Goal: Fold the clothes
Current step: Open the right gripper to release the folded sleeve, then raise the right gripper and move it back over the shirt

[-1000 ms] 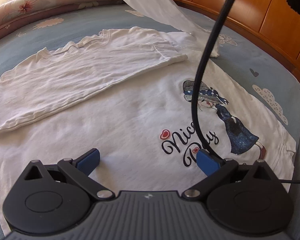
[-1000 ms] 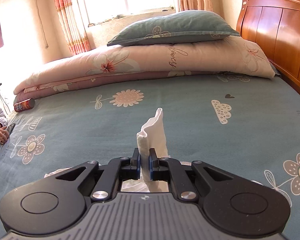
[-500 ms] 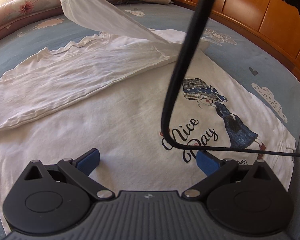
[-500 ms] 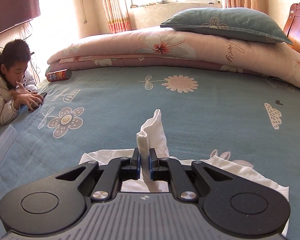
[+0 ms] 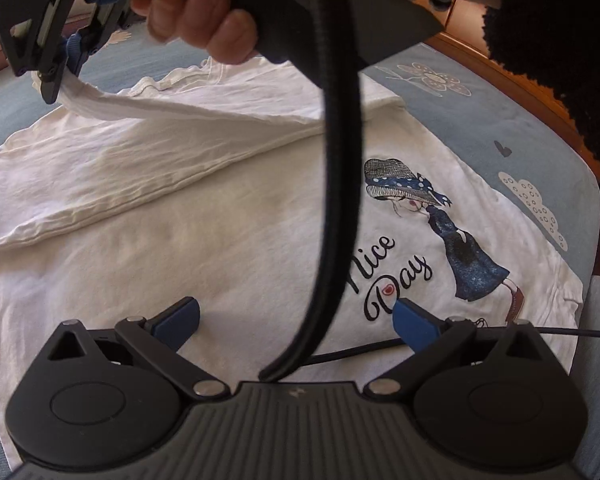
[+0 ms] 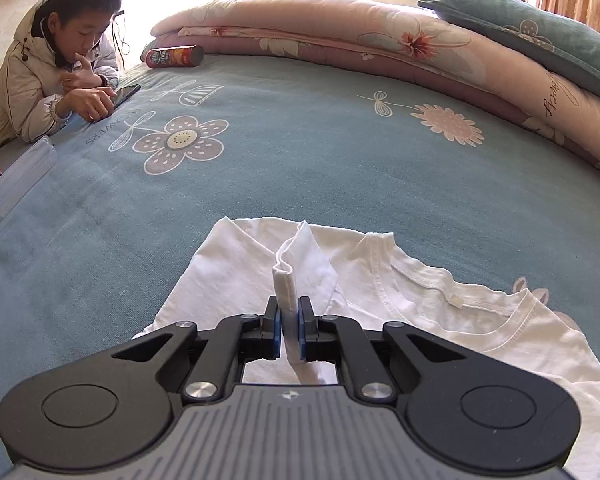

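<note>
1. My right hand-held gripper is clamping the white shirt's sleeve — lifting it over the shirt.
2. My left hand-held gripper is hovering, jaws apart — the shirt is lying flat on the bed.

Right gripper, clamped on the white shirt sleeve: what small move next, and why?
Probably lower the right gripper and release. It pinches the white long-sleeved shirt's sleeve cuff, already carried across the other folded sleeve; the open left gripper holds nothing.
</note>
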Available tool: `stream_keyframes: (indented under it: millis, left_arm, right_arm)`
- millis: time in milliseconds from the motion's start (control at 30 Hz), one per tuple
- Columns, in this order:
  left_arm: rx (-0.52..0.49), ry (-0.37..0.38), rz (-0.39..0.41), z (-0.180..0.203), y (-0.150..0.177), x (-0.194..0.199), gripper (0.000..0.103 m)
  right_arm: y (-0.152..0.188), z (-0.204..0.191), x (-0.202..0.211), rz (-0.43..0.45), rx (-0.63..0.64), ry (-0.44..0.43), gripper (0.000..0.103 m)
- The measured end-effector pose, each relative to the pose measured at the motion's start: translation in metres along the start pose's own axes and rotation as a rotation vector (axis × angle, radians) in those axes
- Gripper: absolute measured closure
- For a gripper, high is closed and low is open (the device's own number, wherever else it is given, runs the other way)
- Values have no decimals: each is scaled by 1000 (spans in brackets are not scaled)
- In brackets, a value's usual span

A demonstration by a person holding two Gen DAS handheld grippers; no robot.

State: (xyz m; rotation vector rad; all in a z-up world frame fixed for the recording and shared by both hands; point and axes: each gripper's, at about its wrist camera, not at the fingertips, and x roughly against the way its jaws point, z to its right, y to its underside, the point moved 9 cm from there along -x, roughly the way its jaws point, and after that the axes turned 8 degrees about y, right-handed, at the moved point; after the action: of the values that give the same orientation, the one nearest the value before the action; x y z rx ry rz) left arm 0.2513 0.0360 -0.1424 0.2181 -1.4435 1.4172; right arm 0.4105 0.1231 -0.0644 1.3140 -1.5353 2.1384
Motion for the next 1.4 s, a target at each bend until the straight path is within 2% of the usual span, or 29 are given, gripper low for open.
stream_keyframes:
  millis: [200,267,333,433,500,633,767,933,1000,1067,1200,1400]
  left_arm:
    - [17,4,3,-5,1,2,1]
    - [14,3,4,-5,1,2,1]
    - [16,6,5,-6,1,3,1]
    - [22,7,9,-7,1,3,1]
    - [24,8,12,-7,0,4,1]
    - [25,26,25,-6,-2,9,1]
    - [28,79,63,1,-6,20,1]
    - [11,213,109,19,-11,26,1]
    - [1,251,122,26,-11,27,1]
    - [-10,271,133,30,-12,28,1]
    - [-16,262,135,28,-13,23,1]
    - [1,231,101,19,-12,7,1]
  right_arm:
    - [0,-14,-14,-20,11,-23,94]
    - [2,-18,-18,-47,-1,-49,86]
    - [3,-22,-20,-66,-10,-74,83]
    - [1,-22,-12,-58,-9,-90,74]
    - [-5,-14,1,-37,-15,-84,73]
    - [-13,21,33,10,-10,-19,64]
    - [-2,89,70,34,-50,122,60]
    - [46,196,103,9,-227,299,60]
    - [73,228,110,-14,-303,336,62]
    - [103,252,113,-28,-378,351,75]
    - [145,271,103,-40,-479,321,76]
    - [160,263,74,-41,-530,253,76]
